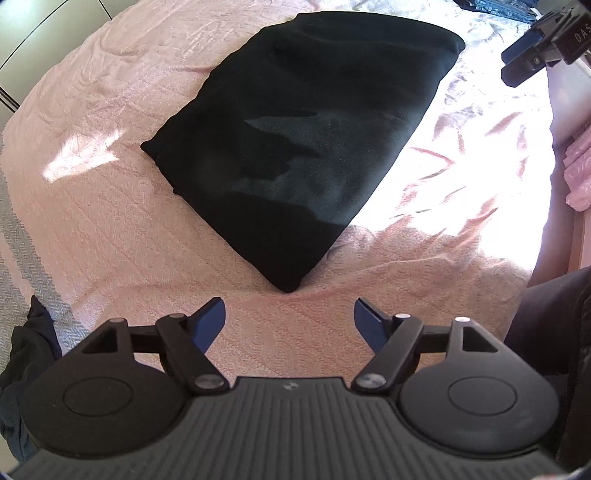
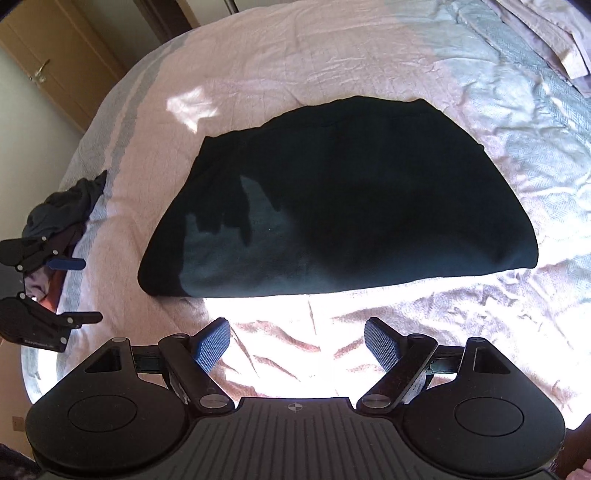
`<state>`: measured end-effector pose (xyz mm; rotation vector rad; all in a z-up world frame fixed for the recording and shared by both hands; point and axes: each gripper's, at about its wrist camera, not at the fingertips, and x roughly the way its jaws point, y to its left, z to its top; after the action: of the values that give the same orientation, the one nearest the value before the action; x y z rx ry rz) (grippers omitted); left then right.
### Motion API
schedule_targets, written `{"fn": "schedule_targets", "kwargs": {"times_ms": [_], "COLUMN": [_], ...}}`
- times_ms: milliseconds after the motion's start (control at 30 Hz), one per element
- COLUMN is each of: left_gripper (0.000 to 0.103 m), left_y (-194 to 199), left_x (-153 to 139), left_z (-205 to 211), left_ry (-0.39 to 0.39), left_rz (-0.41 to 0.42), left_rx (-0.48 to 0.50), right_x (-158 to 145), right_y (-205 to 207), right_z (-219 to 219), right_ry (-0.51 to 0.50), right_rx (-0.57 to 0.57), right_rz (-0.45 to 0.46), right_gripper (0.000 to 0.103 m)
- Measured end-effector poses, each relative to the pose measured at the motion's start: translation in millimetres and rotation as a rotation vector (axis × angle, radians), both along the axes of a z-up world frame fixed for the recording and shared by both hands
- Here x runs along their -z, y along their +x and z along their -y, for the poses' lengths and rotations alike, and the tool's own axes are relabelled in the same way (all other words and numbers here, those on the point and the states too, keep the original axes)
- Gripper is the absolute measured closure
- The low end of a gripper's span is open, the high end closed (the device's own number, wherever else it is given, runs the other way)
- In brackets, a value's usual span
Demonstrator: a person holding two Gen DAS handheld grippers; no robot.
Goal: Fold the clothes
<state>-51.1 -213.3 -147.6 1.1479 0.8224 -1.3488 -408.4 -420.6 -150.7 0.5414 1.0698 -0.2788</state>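
Note:
A black garment [image 1: 295, 147] lies folded into a flat packet on the pink bedspread [image 1: 110, 221]; it also shows in the right wrist view [image 2: 351, 199]. My left gripper [image 1: 290, 317] is open and empty, just short of the packet's near corner. My right gripper [image 2: 297, 341] is open and empty, above the sunlit spread in front of the packet's long edge. The left gripper shows at the left edge of the right wrist view [image 2: 86, 290], open. Part of the right gripper's body shows at the top right of the left wrist view [image 1: 543, 48]; its fingertips are out of frame there.
A heap of dark, unfolded clothes [image 2: 66, 210] lies at the bed's left edge, also in the left wrist view [image 1: 26, 350]. Pink folded fabric [image 1: 580, 173] sits at the right. A pale cloth [image 2: 546, 33] lies far right. A wooden door [image 2: 48, 62] stands beyond the bed.

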Motion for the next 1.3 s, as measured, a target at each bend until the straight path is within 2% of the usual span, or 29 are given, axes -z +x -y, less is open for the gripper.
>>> {"fn": "schedule_targets", "kwargs": {"times_ms": [167,300,367,467,667,733,767,900,967,1033,1100,1167,1233,1300], "left_gripper": [0.029,0.026,0.025,0.024,0.024,0.024,0.024,0.023,0.021,0.021,0.021,0.019,0.012,0.011], "left_y": [-1.6,12.9,23.2,45.8,83.5,94.7,100.1,115.5,116.0,116.0,114.2,112.4,107.1,103.1], "left_x": [-2.5,-2.0,-0.6,8.8,35.0,44.2,48.5,68.9,82.7,96.4,103.5,110.4,120.3,129.7], "left_z": [-4.5,-15.8,-22.2,-28.2,-30.2,-29.1,-28.3,-27.0,-24.1,-17.5,-6.2,5.1,20.7,37.7], "left_ry": [-0.005,-0.019,-0.026,-0.054,-0.128,-0.16,-0.178,-0.271,-0.285,-0.275,-0.306,-0.337,-0.39,-0.442], "left_rz": [0.025,0.072,0.097,0.112,0.154,0.155,0.15,0.101,0.131,0.177,0.221,0.264,0.336,0.408], "left_rx": [0.008,0.021,0.028,0.055,0.193,0.218,0.228,0.298,0.354,0.404,0.46,0.516,0.603,0.669], "right_x": [2.0,5.6,10.4,23.4,76.4,102.3,116.0,160.4,175.5,171.1,151.7,129.0,107.5,88.4], "right_y": [9.4,37.2,52.3,75.2,114.0,124.8,129.2,147.4,156.0,161.1,161.5,157.7,152.2,147.1], "right_z": [-11.5,-48.0,-67.7,-99.9,-175.3,-192.0,-198.3,-213.4,-212.8,-202.5,-184.2,-165.5,-146.9,-129.2], "right_ry": [0.004,-0.13,-0.171,-0.25,-0.459,-0.522,-0.557,-0.689,-0.72,-0.697,-0.626,-0.572,-0.542,-0.523], "right_rx": [-0.101,-0.306,-0.393,-0.457,-0.725,-0.794,-0.82,-0.904,-0.924,-0.898,-0.85,-0.787,-0.72,-0.658], "right_rz": [0.01,-0.016,-0.002,0.008,0.005,-0.014,-0.027,-0.042,-0.052,-0.048,-0.01,0.04,0.078,0.106], "right_gripper": [0.02,0.02,0.02,0.02,0.021,0.041,0.044,0.045,0.052,0.079,0.092,0.095,0.095,0.096]}}
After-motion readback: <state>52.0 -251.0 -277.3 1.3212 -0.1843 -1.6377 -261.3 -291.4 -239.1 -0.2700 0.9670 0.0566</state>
